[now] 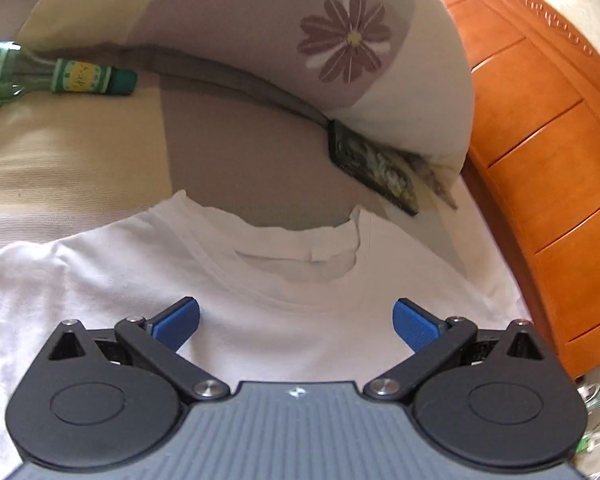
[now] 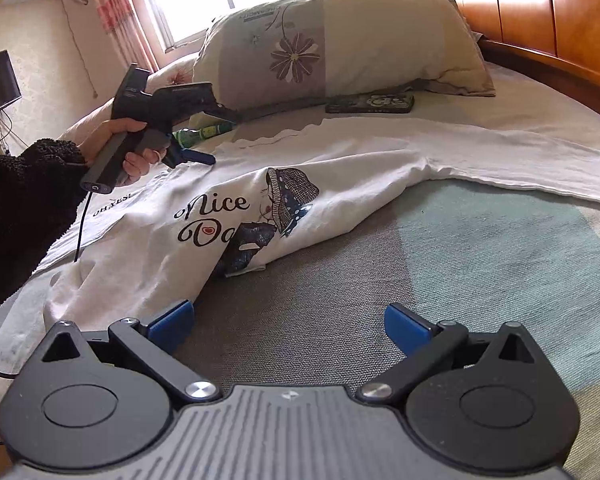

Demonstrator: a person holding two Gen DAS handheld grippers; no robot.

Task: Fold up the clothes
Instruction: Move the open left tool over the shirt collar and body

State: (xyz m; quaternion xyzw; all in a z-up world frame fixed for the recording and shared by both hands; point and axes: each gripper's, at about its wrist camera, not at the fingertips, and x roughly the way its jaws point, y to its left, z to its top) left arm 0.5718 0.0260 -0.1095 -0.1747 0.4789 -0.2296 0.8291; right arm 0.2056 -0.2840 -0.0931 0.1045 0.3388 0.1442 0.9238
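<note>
Left gripper (image 1: 296, 322): blue fingers (image 1: 178, 320) spread wide, nothing between them. They hover over the chest of the white T-shirt (image 1: 260, 288), just short of its collar (image 1: 296, 254); contact with the cloth cannot be told. In the right wrist view the same gripper (image 2: 192, 156) is held in a hand (image 2: 130, 148) with a dark knitted sleeve (image 2: 16, 208), above the shirt's upper end.

Right gripper (image 2: 290, 324): fingers (image 2: 172, 322) likewise wide apart and empty, over bare bedcover (image 2: 380, 280). The left finger sits just beside the shirt's rumpled lower edge; the right finger is well apart from it.

The T-shirt lies on the bed, print side up, lettering "Nice" legible. Its body is bunched into a ridge near the printed figure (image 2: 284, 196); one long sleeve (image 2: 500, 148) stretches flat toward the headboard side.

Edges and room: grey and pale green bedcover lies open to the right of the shirt. Beyond the collar stands a flowered pillow (image 1: 340, 40), with a dark patterned phone (image 1: 374, 168) partly tucked under its lower corner. A green glass bottle (image 1: 60, 76) lies on its side left of the pillow, whether it holds anything cannot be told. The orange wooden headboard (image 1: 540, 140) bounds the bed on the right.
</note>
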